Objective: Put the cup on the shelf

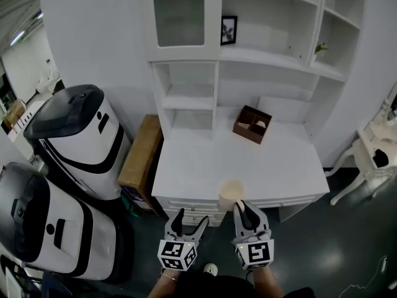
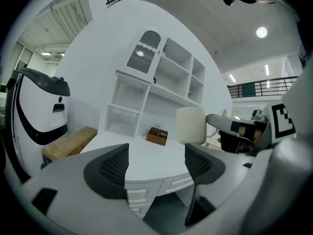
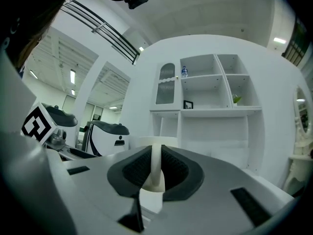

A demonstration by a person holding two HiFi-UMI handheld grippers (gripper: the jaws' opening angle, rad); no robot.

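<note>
A cream cup (image 1: 231,194) hangs over the front edge of the white desk (image 1: 198,166), held by its handle (image 3: 156,165) in my right gripper (image 1: 242,208), which is shut on it. The left gripper view shows the same cup (image 2: 190,125) upright at the right, above the desktop. My left gripper (image 1: 185,223) is open and holds nothing, level with the right one and a little left of the cup. The white shelf unit (image 1: 248,54) stands on the back of the desk, with open compartments (image 3: 204,93) straight ahead of the cup.
A brown wooden box (image 1: 252,124) sits on the desk near the shelf's foot. A small framed picture (image 1: 228,30) and a green sprig (image 1: 320,47) occupy upper shelves. Two large white-and-black machines (image 1: 77,138) and a wooden board (image 1: 141,151) stand left of the desk; a white chair (image 1: 372,160) stands right.
</note>
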